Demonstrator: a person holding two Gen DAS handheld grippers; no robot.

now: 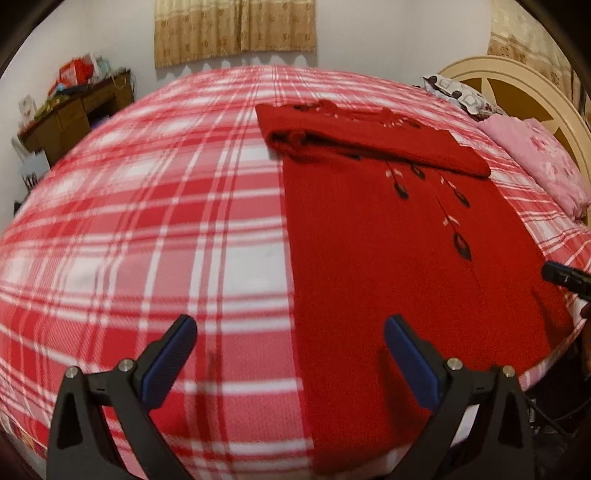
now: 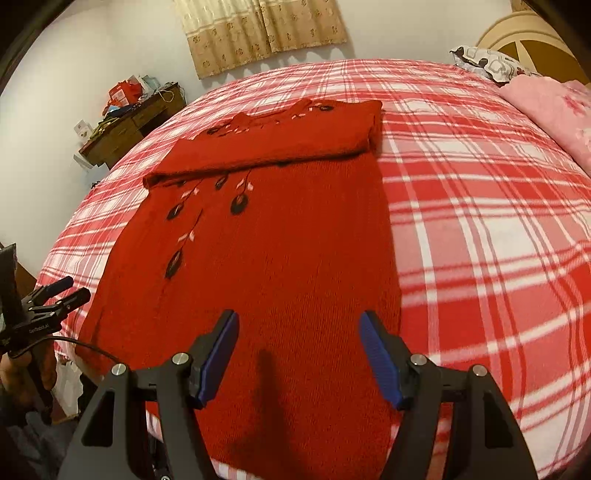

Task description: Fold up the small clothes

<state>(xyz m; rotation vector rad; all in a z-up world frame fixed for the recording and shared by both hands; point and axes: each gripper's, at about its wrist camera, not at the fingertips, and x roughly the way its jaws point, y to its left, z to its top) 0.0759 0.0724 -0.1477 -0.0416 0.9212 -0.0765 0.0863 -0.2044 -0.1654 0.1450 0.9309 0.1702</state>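
I find the bed (image 2: 480, 206) taking up most of both views, covered in a red and white checked blanket, with a pink pillow (image 1: 546, 162) by the cream headboard (image 1: 517, 85). The sweater (image 2: 266, 266) — red knit, leaf pattern — lies flat near the bed's front edge, sleeves folded across the chest, hem nearest me. I judge the sleeve step done and the bottom-up fold next: that calls for gripping both hem corners and carrying them toward the collar. The left gripper (image 1: 291, 354) hangs over the sweater's left edge, fingers spread, holding nothing. The right gripper (image 2: 299, 354) hovers above the hem, fingers likewise spread and empty. A cluttered desk (image 1: 74, 114) and curtain (image 2: 258, 33) stand behind.
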